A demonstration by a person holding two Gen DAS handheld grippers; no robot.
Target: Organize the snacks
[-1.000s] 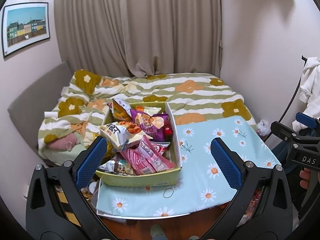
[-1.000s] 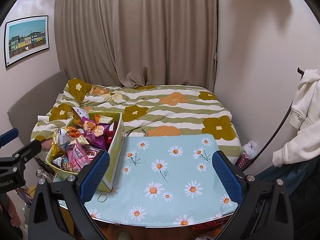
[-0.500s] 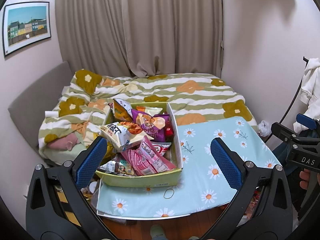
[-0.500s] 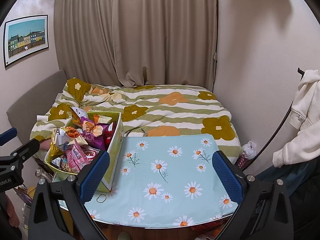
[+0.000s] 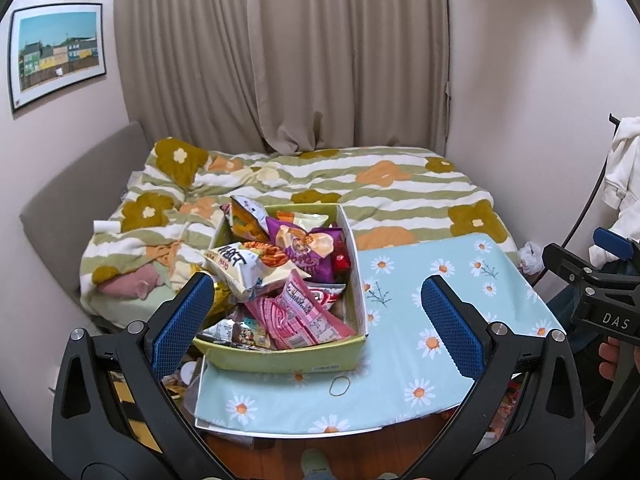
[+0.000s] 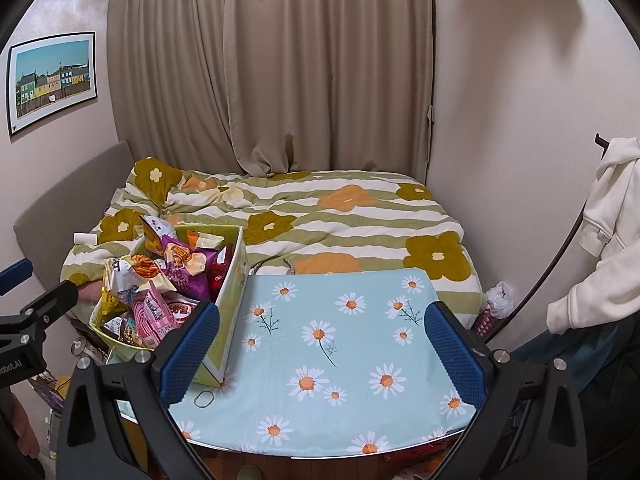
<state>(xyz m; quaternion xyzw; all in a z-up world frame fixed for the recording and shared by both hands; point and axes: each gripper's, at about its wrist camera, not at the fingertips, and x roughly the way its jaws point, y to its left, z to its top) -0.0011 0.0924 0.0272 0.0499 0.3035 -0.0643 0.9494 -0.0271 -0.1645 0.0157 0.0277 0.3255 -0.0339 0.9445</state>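
Note:
A yellow-green box (image 5: 280, 356) full of snack bags stands on the left part of a table with a light blue daisy cloth (image 5: 440, 344). In it lie a pink striped bag (image 5: 296, 316), a purple bag (image 5: 308, 248) and a white bag (image 5: 240, 264). My left gripper (image 5: 316, 324) is open and empty, held above the box's near edge. My right gripper (image 6: 320, 348) is open and empty above the bare cloth (image 6: 340, 344), with the box (image 6: 224, 320) to its left.
A bed with a striped flower duvet (image 5: 360, 188) lies behind the table, with curtains behind it. A rubber band (image 5: 340, 386) lies on the cloth in front of the box. A white hoodie (image 6: 608, 240) hangs at the right. Clutter lies on the floor left of the table.
Both views have shifted slightly; the left gripper has moved a little closer to the box. Both grippers stay open and empty.

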